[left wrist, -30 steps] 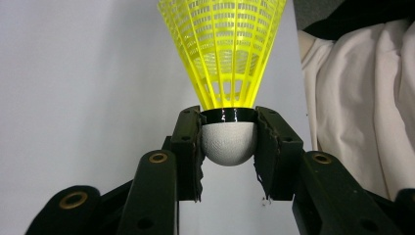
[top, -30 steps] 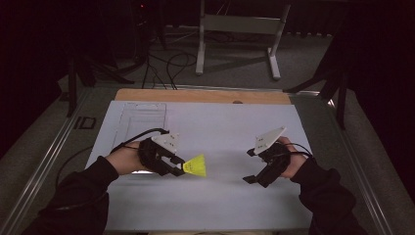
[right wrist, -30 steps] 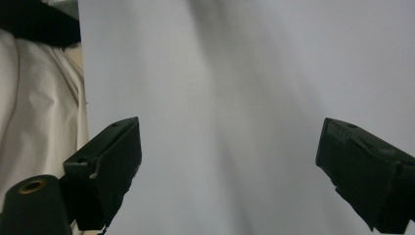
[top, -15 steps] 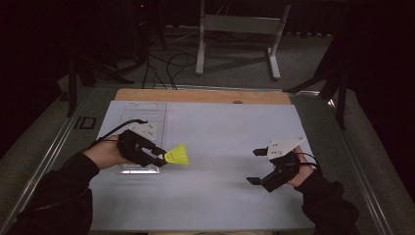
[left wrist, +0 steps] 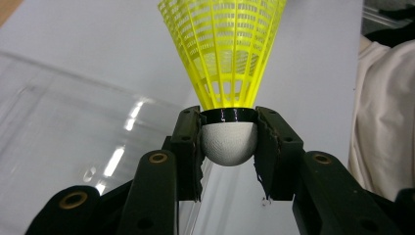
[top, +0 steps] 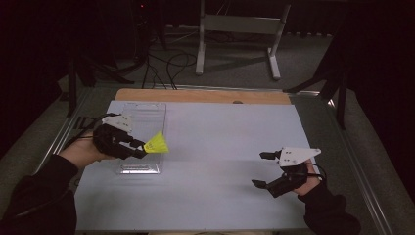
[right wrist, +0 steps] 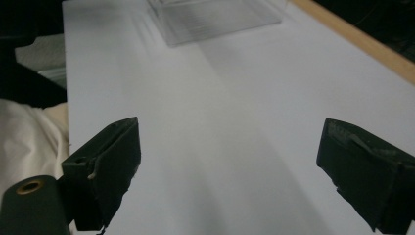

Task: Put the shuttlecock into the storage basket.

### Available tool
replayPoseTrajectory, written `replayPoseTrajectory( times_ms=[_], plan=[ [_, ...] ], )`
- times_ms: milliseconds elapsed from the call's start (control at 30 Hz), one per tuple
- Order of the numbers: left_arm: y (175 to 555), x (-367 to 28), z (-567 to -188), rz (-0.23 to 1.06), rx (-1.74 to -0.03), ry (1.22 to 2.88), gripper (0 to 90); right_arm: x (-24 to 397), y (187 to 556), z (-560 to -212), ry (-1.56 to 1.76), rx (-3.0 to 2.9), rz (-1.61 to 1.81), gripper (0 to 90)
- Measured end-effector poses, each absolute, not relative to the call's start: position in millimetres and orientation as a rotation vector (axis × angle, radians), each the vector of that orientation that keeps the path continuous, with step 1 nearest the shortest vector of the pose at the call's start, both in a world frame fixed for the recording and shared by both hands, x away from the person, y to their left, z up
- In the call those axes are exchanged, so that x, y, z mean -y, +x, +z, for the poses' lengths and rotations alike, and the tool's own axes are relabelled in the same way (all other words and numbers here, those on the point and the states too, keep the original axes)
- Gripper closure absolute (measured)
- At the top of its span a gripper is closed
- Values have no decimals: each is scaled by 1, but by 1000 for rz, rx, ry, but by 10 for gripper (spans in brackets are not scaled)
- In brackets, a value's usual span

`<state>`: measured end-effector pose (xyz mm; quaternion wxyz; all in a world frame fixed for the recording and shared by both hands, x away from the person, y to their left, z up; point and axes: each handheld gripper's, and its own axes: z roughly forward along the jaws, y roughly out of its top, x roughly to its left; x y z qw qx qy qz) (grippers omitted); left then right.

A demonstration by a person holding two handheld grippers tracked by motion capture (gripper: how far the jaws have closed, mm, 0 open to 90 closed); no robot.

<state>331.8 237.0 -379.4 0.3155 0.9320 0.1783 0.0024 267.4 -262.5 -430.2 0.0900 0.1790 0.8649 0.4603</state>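
High view: our left gripper [top: 142,147] holds the yellow shuttlecock [top: 157,144] over the clear plastic tray [top: 147,110].

Left gripper view: jaws clamp only its rounded cork; a tilt may eject it.

Right gripper view: jaws spread, empty.

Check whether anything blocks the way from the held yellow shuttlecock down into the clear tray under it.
Nothing visible does. The left gripper is shut on the shuttlecock by its white cork, above the near end of the clear tray, which looks open-topped. The right gripper stands open, far off across the table.
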Motion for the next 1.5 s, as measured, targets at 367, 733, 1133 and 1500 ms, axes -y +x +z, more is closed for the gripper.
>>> replayPoseTrajectory(
  times_ms=[367,733,1133,1500],
  plan=[
    [335,-269,-385,60,-682,2440,655,277,255,-442,570,-2449,1445,115],
    [340,-287,-399,144,-890,2399,656,281,252,-458,608,-2434,1474,118],
    [339,-292,-420,164,-983,2392,656,282,249,-466,598,-2409,1503,119],
    [337,-291,-429,133,-1058,2387,655,280,250,-472,614,-2425,1499,120]
  ],
)
